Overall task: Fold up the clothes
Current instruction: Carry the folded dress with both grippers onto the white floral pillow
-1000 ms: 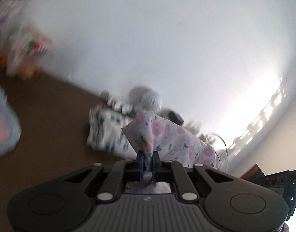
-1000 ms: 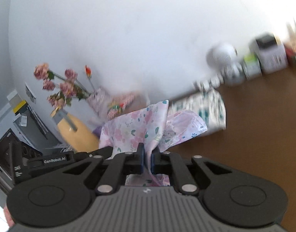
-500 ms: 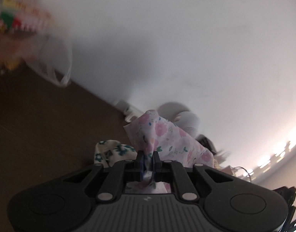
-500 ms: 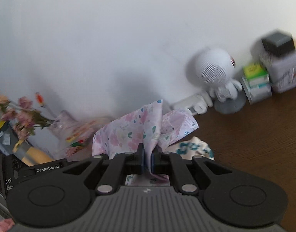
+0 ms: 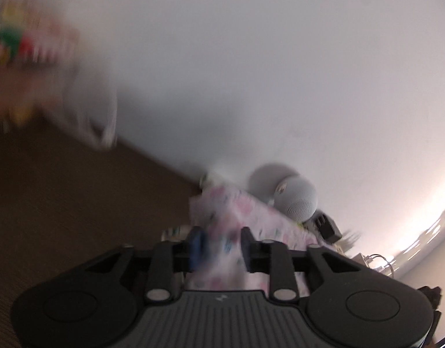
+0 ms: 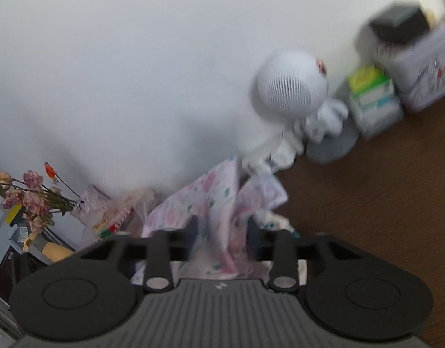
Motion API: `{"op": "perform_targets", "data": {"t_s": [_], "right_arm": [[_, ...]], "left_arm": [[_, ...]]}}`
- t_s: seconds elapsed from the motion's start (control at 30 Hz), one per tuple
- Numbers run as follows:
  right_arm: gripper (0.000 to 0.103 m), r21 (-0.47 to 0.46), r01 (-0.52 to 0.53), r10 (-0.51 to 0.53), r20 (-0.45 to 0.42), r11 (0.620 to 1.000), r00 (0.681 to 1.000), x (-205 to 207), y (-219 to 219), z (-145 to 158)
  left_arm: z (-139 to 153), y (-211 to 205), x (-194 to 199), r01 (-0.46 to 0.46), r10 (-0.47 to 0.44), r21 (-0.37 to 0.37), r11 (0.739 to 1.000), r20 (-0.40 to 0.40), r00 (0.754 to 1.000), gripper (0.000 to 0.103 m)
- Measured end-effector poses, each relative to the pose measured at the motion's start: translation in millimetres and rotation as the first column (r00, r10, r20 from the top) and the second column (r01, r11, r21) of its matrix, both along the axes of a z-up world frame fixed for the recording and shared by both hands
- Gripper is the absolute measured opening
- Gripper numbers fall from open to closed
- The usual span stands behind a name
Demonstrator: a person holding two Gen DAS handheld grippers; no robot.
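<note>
A pink floral garment [image 5: 237, 220] hangs between the spread fingers of my left gripper [image 5: 219, 245], which is open. The same garment [image 6: 213, 203] sits between the spread fingers of my right gripper [image 6: 222, 232], also open. The cloth still stands bunched up in both gaps; both views are blurred. A second garment, white with teal flowers [image 6: 277, 221], lies under it on the brown table [image 6: 382, 203], mostly hidden.
A white round fan [image 6: 292, 90] stands by the wall, with small boxes [image 6: 373, 98] and a container [image 6: 419, 66] to its right. Dried flowers [image 6: 30, 197] and a plastic bag [image 5: 86, 110] are on the left. The white wall is close ahead.
Both grippers were shut on the floral garment and have now opened, letting it go. Both moved forward toward the wall and the fan.
</note>
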State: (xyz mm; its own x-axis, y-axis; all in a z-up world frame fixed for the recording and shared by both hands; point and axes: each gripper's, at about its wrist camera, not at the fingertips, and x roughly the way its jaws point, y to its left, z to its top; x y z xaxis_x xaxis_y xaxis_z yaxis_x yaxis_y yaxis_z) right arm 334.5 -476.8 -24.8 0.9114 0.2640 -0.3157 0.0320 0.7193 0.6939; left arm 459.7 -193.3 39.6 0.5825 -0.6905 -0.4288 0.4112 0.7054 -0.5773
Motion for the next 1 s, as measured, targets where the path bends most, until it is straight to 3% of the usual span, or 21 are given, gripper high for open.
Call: {"op": "perform_targets", "data": {"t_s": [0.1, 0.17, 0.2, 0.23, 0.33, 0.4, 0.6, 0.67, 0.73, 0.77, 0.83, 0.87, 0.93, 1.0], "right_arm": [[0.043, -0.162, 0.1, -0.09, 0.068, 0.982, 0.994, -18.7, 8.3, 19.9], [0.038, -0.29, 0.14, -0.099, 0.153, 0.947, 0.983, -27.5, 30.3, 34.3], [0.033, -0.349, 0.152, -0.091, 0.187, 0.925, 0.978, -29.4, 42.9, 39.9], [0.029, -0.413, 0.159, -0.079, 0.204, 0.897, 0.976, -27.7, 56.9, 42.5], [0.021, -0.586, 0.171, -0.064, 0.199, 0.792, 0.978, -13.3, 95.5, 38.0], [0.02, -0.637, 0.165, -0.085, 0.155, 0.753, 0.984, -1.7, 105.9, 24.6], [0.02, -0.597, 0.14, -0.114, 0.081, 0.79, 0.99, 11.9, 95.4, -4.5], [0.021, -0.583, 0.144, -0.11, 0.093, 0.8, 0.99, 6.5, 92.9, -2.1], [0.025, -0.56, 0.159, -0.102, 0.133, 0.813, 0.986, -3.1, 91.8, 3.8], [0.027, -0.547, 0.168, -0.095, 0.16, 0.82, 0.983, -8.8, 91.5, 10.4], [0.048, -0.54, 0.192, -0.089, 0.212, 0.819, 0.973, -22.4, 94.0, 22.4], [0.053, -0.546, 0.203, -0.085, 0.234, 0.813, 0.969, -31.5, 97.1, 27.5], [0.074, -0.558, 0.212, -0.071, 0.263, 0.803, 0.962, -49.9, 103.3, 34.5], [0.09, -0.567, 0.205, -0.052, 0.273, 0.798, 0.961, -67.3, 109.3, 38.5]], "left_arm": [[22.1, -5.5, -19.4, 0.0, -0.003, 0.025, 1.0, 0.14, 0.99, 0.032], [25.9, -20.1, -27.0, -0.01, -0.003, 0.064, 0.998, 0.192, 0.981, 0.025], [23.6, -29.4, -27.6, -0.014, -0.004, 0.091, 0.996, 0.195, 0.981, 0.012], [20.5, -39.0, -27.3, -0.016, -0.007, 0.119, 0.993, 0.192, 0.981, 0.008], [1.3, -57.6, -18.3, -0.027, 0.002, 0.177, 0.984, 0.142, 0.99, 0.004], [-12.5, -60.0, -11.7, -0.027, 0.007, 0.179, 0.983, 0.11, 0.994, 0.004], [-29.7, -54.2, -3.1, -0.013, 0.002, 0.127, 0.992, 0.085, 0.996, 0.004], [-21.8, -51.0, -8.7, -0.022, 0.011, 0.095, 0.995, 0.112, 0.994, 0.013], [-12.0, -44.9, -21.3, -0.035, 0.024, 0.061, 0.998, 0.164, 0.986, 0.045], [-7.0, -40.9, -29.5, -0.045, 0.033, 0.057, 0.997, 0.198, 0.98, 0.053], [0.5, -31.4, -50.9, -0.078, 0.057, 0.064, 0.995, 0.275, 0.96, 0.084], [2.7, -27.1, -61.3, -0.094, 0.069, 0.066, 0.993, 0.31, 0.948, 0.09], [2.6, -19.4, -83.9, -0.142, 0.107, 0.065, 0.988, 0.377, 0.92, 0.103], [-0.1, -9.7, -104.9, -0.175, 0.128, 0.076, 0.982, 0.422, 0.898, 0.103]]}}
